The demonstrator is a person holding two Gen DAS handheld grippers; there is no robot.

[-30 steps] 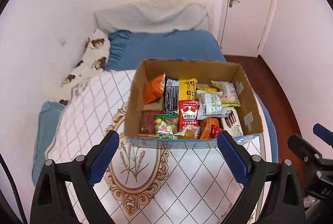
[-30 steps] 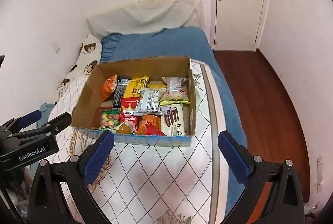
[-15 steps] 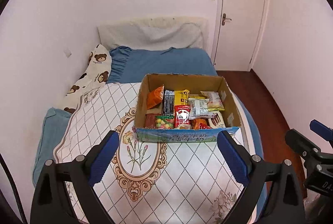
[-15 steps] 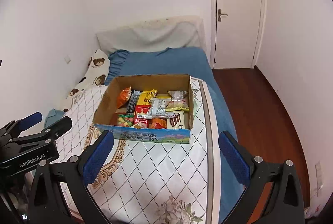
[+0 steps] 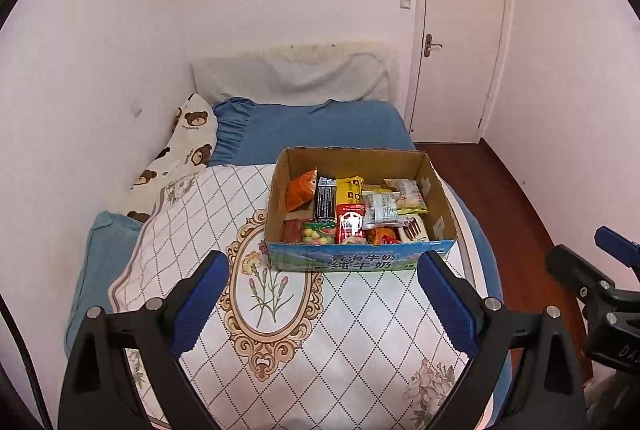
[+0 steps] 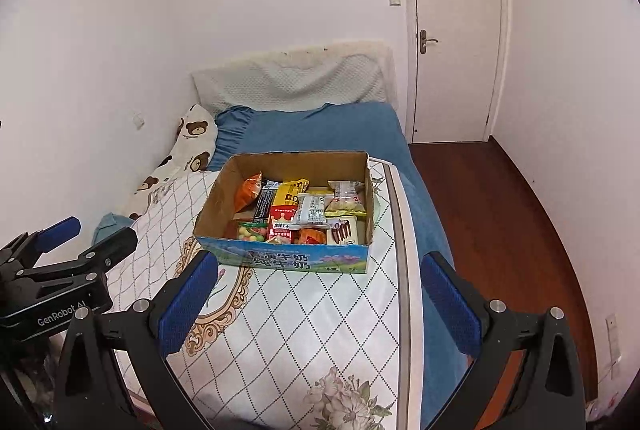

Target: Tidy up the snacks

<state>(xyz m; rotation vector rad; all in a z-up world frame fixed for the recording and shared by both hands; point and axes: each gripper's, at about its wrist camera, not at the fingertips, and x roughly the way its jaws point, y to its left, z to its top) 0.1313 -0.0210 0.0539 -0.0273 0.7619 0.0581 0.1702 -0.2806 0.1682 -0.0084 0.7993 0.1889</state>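
Observation:
A cardboard box (image 5: 352, 261) (image 6: 298, 259) with a blue printed front stands on the quilted bed cover. It holds several snack packets side by side, among them an orange bag (image 5: 300, 188) (image 6: 247, 190), a red packet (image 5: 351, 223) and a white packet (image 6: 311, 209). My left gripper (image 5: 323, 268) hovers back from the box's front; its jaws are opening and nothing is between them. My right gripper (image 6: 320, 266) hangs at a similar distance, open and empty. Each gripper also shows at the edge of the other's view.
The white diamond-pattern cover (image 5: 320, 330) lies over a blue bed (image 5: 320, 126). A bear-print pillow (image 5: 188, 138) leans at the left wall. To the right are a wooden floor (image 6: 500, 230) and a shut white door (image 6: 456, 30).
Both grippers have drawn back and upward from the box. It now looks smaller and farther off, and its printed front face has come into view.

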